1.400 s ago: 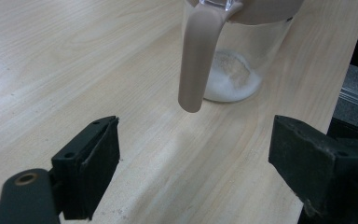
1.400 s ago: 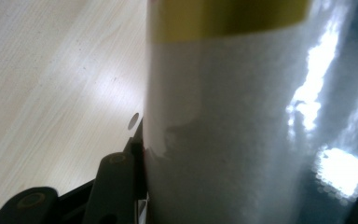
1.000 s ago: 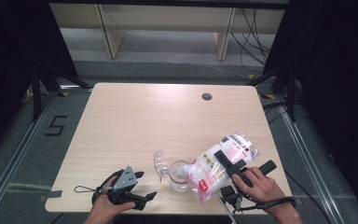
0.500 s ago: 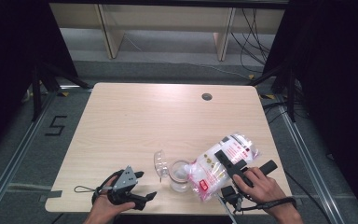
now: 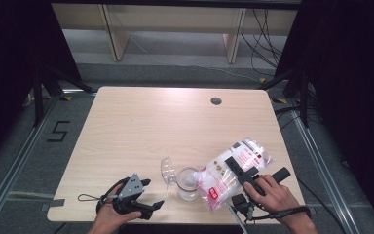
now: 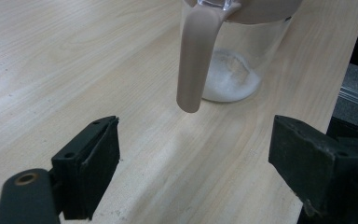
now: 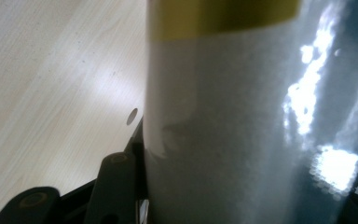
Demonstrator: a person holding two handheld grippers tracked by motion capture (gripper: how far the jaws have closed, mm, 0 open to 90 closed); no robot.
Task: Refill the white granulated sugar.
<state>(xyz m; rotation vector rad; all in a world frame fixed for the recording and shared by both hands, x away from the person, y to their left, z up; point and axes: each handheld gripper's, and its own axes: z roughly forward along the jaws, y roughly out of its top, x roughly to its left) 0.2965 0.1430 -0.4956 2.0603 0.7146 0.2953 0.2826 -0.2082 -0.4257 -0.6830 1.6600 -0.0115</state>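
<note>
From the high view, the right gripper (image 5: 241,170) grips a bag (image 5: 226,173) tipped at the jug (image 5: 188,184) near the table's (image 5: 141,126) front edge. In the left gripper view, a little white powder (image 6: 230,77) sits in the jug; more is left to pour. The left gripper (image 6: 193,163) waits wide open, holding nothing. In the right gripper view, the bag sits squeezed between the jaws

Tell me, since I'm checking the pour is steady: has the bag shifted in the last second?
No. The bag in the right gripper lies at the same spot against the table's right edge, its mouth at the glass jug.
</note>
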